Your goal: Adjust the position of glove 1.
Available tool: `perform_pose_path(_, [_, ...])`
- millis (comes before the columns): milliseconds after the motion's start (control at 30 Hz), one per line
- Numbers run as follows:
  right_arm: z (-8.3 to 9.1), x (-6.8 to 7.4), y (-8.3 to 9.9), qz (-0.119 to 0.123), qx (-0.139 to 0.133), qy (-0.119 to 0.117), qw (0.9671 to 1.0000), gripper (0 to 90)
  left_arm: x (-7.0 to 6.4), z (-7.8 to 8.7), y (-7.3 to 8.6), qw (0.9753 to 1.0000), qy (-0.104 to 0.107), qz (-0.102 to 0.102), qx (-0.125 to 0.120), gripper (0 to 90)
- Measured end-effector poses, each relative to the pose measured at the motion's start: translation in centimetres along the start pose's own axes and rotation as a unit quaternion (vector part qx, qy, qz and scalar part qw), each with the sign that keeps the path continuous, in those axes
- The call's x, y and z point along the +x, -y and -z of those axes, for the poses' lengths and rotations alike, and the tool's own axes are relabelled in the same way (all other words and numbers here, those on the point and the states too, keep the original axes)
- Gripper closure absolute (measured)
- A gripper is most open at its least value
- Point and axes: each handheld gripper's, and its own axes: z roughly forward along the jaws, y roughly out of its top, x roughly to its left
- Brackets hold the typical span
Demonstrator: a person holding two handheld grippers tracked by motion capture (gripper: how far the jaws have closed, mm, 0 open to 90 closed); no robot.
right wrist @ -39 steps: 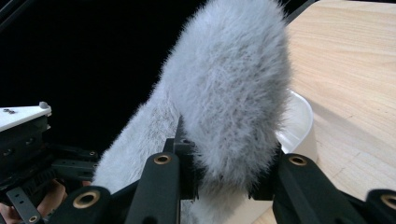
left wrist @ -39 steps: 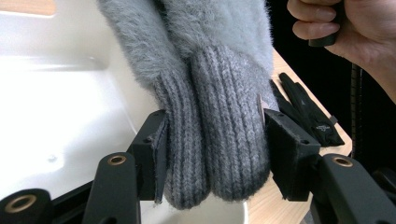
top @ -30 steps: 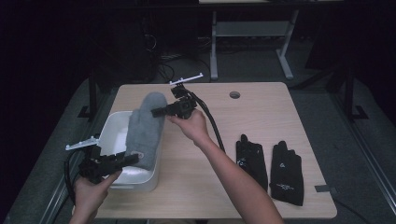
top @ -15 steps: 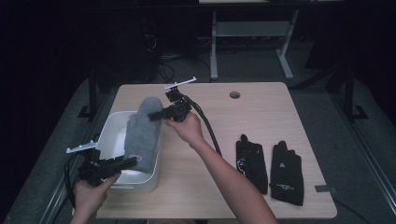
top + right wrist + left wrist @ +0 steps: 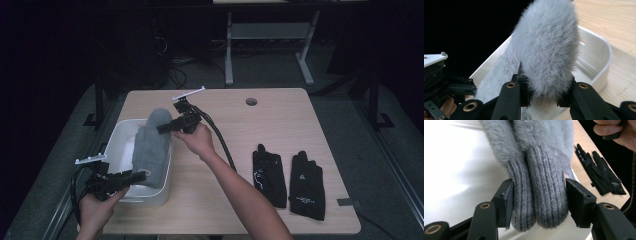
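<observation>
While grey fuzzy mittens (image 5: 151,148) hang stretched over white tub (image 5: 116,145), left gripper (image 5: 537,201) pinches ribbed cuffs, right gripper (image 5: 541,86) pinches fluffy tips. Risk: uneven pull slips fleece from pads, pair drops across tub rim onto counter (image 5: 280,120).

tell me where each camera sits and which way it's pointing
High view: fixed above the person's side of the table, looking forward and down; both forearms, the left gripper and the right gripper show.
Left gripper view: rides the left gripper, looking along its jaws at the knit cuffs of the grey mittens; the person's other hand shows at top right.
Right gripper view: rides the right gripper, looking along its jaws at the mittens' fluffy end over the white tub.
Shared: the high view and the left gripper view both show the black gloves.
</observation>
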Motion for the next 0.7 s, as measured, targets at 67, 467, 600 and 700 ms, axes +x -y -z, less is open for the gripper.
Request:
perform_pose_path(67, [-0.2, 0.0, 0.0, -0.001, 0.004, 0.001, 1.0000, 69.9, 0.1, -0.1, 0.1, 1.0000, 0.000, 0.001, 0.003, 43.4])
perform_pose_path(467, [-1.1, -0.5, 0.5, -0.002, 0.015, 0.004, 0.9999, 69.9, 0.3, -0.5, 0.3, 0.9998, -0.009, 0.006, 0.017, 41.5])
perform_pose_path(600, [-1.2, -0.6, 0.5, -0.001, 0.018, 0.003, 0.9998, 70.0, 0.6, -0.7, 0.2, 0.9995, -0.015, 0.006, 0.029, 39.4])
perform_pose_path(700, [-1.5, -0.6, 0.6, 0.004, 0.021, 0.001, 0.9998, 70.0, 0.8, -0.9, 0.4, 0.9991, -0.024, 0.010, 0.033, 36.8])
